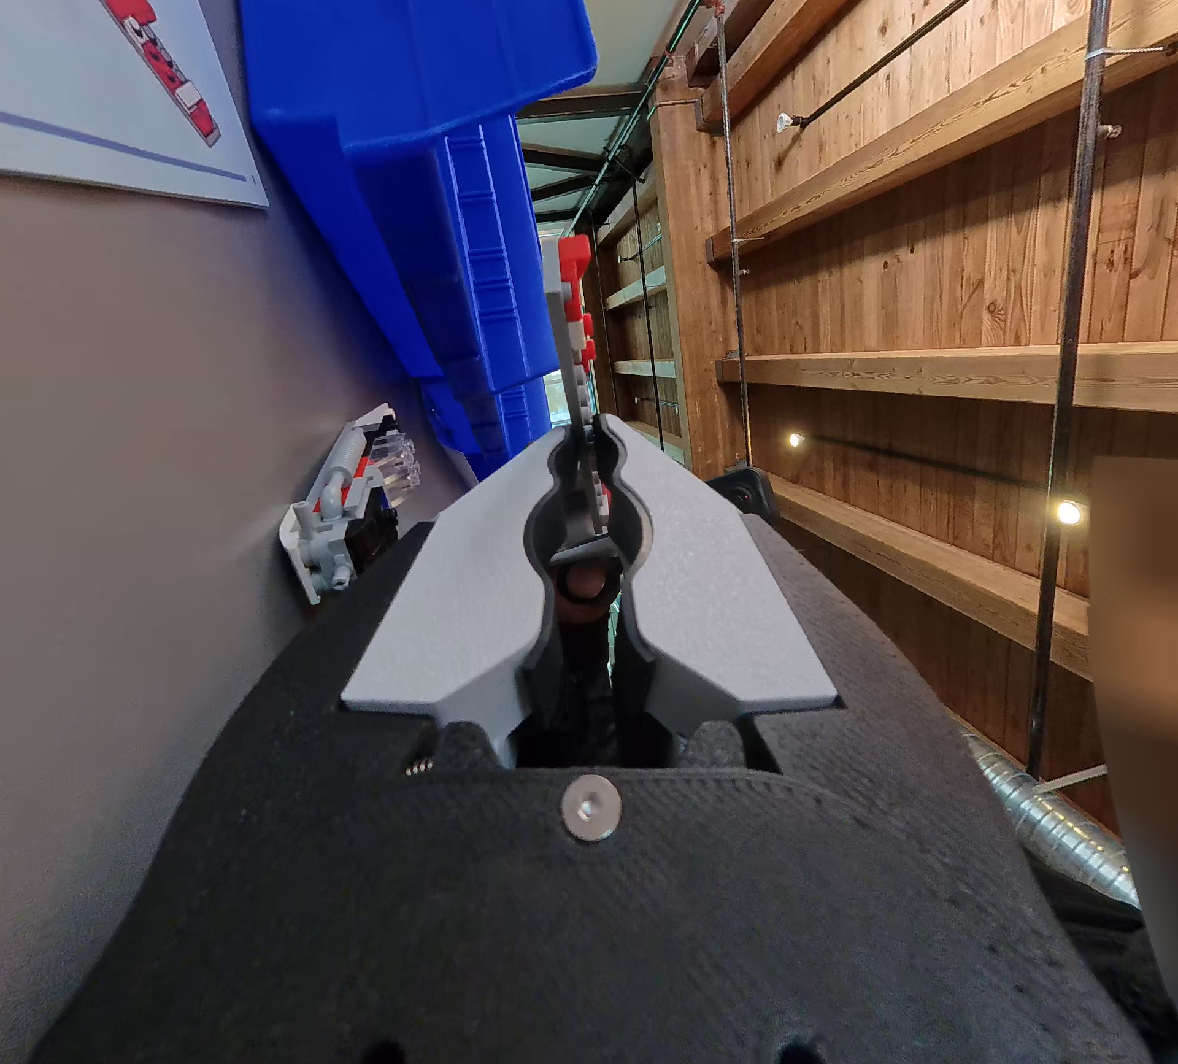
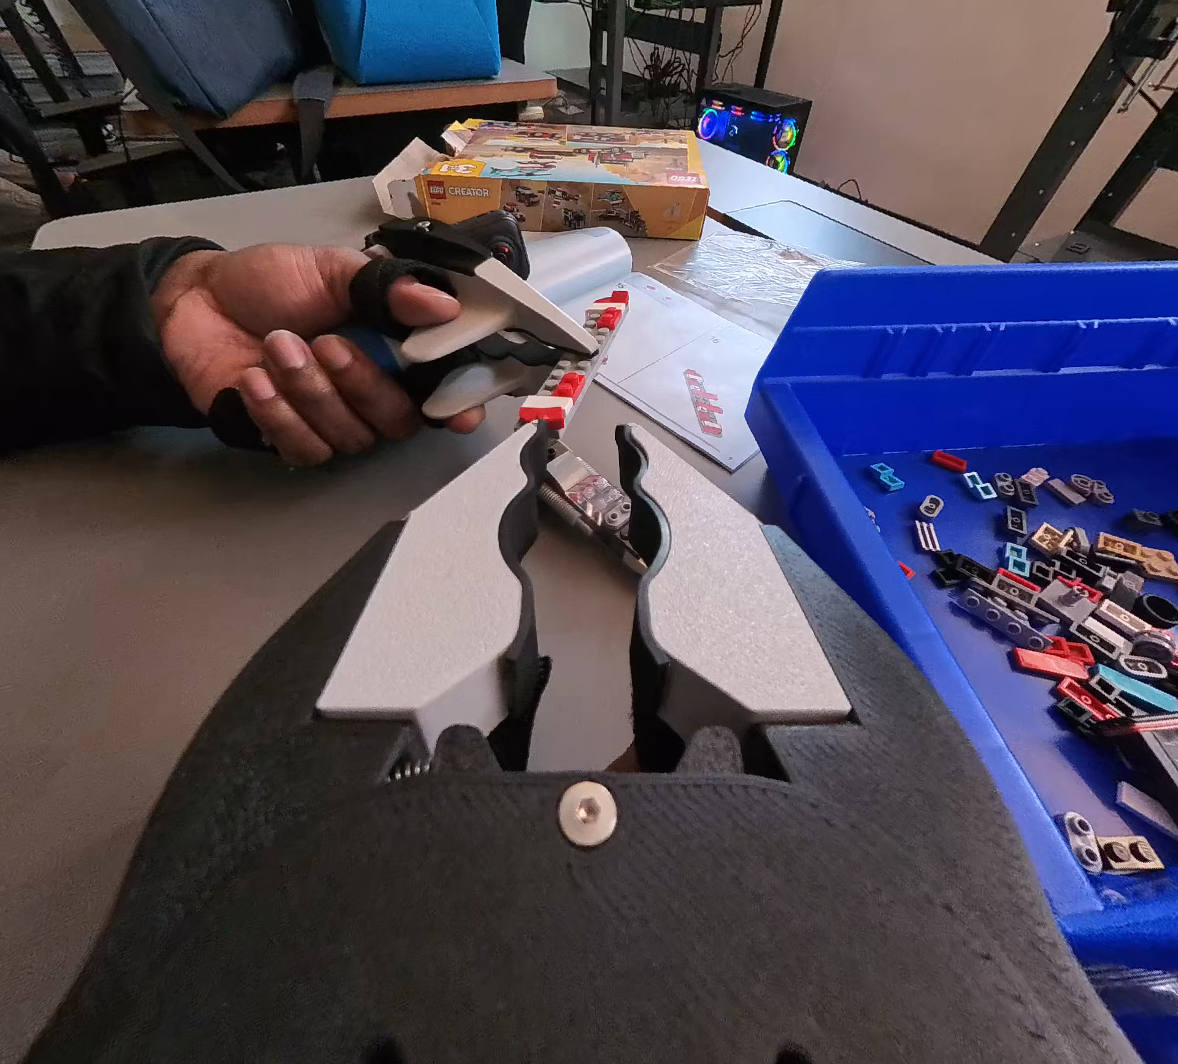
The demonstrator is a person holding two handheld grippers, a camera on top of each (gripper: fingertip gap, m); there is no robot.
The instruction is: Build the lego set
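Observation:
My left gripper (image 1: 583, 434) is rolled on its side and shut on a long grey Lego strip (image 1: 569, 326) with red and white bricks along it. In the right wrist view a hand holds the left gripper (image 2: 589, 354) above the table, and the strip (image 2: 577, 373) slants down towards me. My right gripper (image 2: 583, 437) is open and empty, its left fingertip just below the strip's near end. A small grey, red and clear Lego sub-assembly (image 2: 589, 495) lies on the table (image 2: 191, 555) between my right fingers; it also shows in the left wrist view (image 1: 347, 498).
A blue bin (image 2: 828, 523) holding several loose Lego pieces (image 2: 1052, 581) stands at the right; it also shows in the left wrist view (image 1: 408, 77). The open instruction booklet (image 2: 676, 357) and the yellow Lego box (image 2: 561, 185) lie behind the left gripper. My hands' fingertips stand some 5 cm from each other.

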